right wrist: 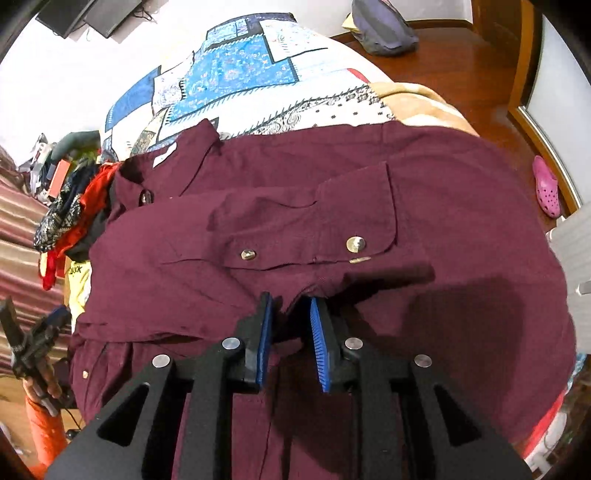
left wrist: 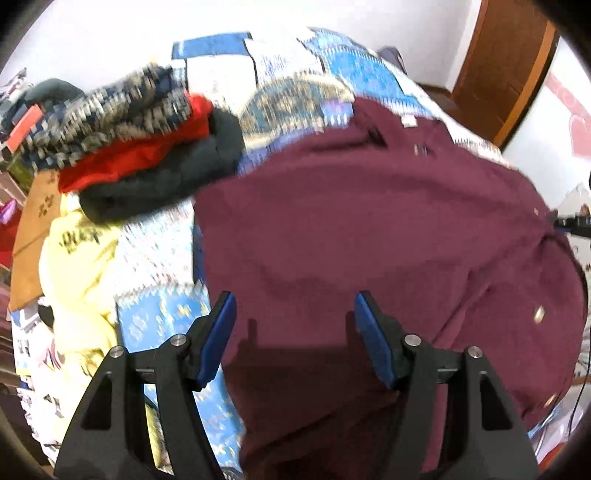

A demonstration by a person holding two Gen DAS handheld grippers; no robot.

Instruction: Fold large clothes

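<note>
A large maroon button-up shirt (left wrist: 369, 229) lies spread on the bed, and it also fills the right wrist view (right wrist: 295, 177). Its collar (right wrist: 166, 162) points to the far left and a sleeve with a buttoned cuff (right wrist: 354, 225) is folded across the body. My left gripper (left wrist: 293, 306) is open and empty, hovering over the shirt's near left part. My right gripper (right wrist: 291, 301) has its jaws narrowly apart around a fold of the sleeve edge; whether the pads pinch the cloth is unclear.
A blue and white patterned bedspread (left wrist: 291, 74) covers the bed. A pile of clothes (left wrist: 147, 140) in red, dark grey and pattern sits at the far left, with a yellow garment (left wrist: 81, 258) nearer. A pink clog (right wrist: 546, 188) and a grey bag (right wrist: 384, 29) lie on the wooden floor.
</note>
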